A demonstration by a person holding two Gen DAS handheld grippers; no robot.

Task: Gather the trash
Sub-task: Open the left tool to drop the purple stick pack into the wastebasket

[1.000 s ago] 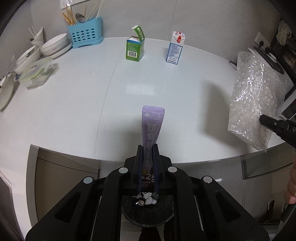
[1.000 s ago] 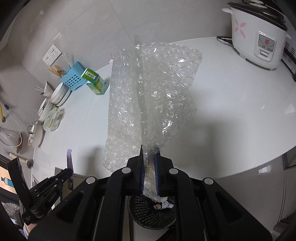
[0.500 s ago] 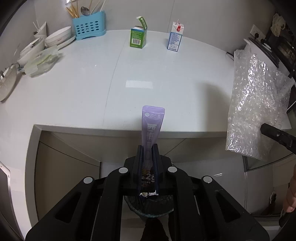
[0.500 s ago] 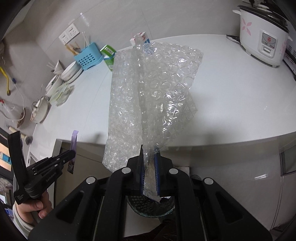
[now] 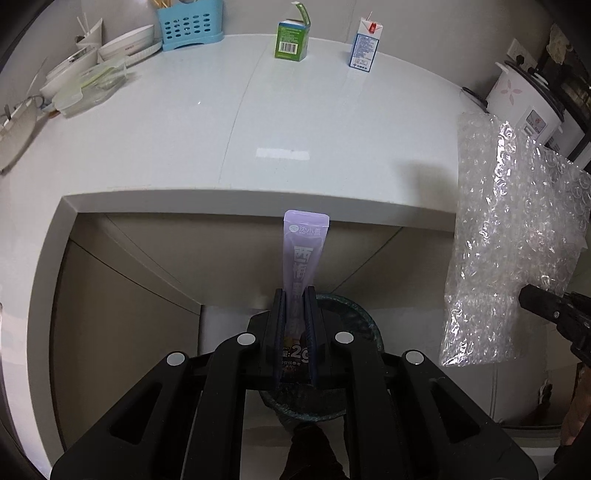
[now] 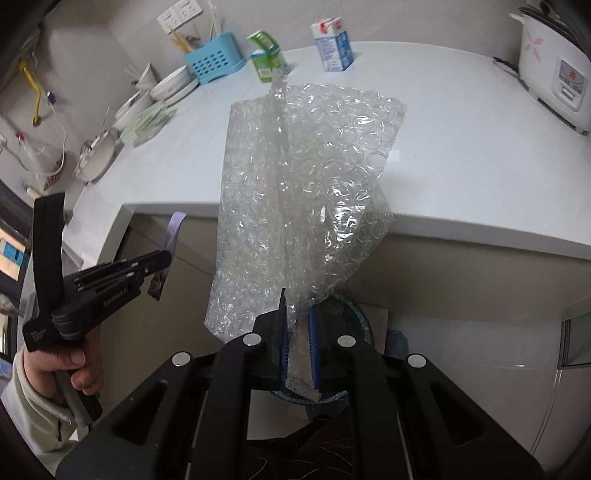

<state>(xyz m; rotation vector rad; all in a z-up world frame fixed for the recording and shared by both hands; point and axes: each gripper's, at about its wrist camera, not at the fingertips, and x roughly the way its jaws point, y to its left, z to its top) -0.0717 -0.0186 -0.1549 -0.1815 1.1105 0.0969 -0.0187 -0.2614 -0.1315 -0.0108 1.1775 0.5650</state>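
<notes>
Purple sachet (image 5: 304,254) pinched in left gripper (image 5: 294,295), bubble wrap (image 6: 299,192) pinched in right gripper (image 6: 297,299), both above bin (image 5: 364,325) beside desk (image 5: 332,122).

This was a home kitchen: a white desk (image 5: 332,122) carried a rice cooker (image 6: 557,70), stacked bowls (image 5: 125,40), a blue utensil caddy (image 5: 190,22) and 2 drink cartons, with wall sockets (image 6: 180,14) above.
</notes>
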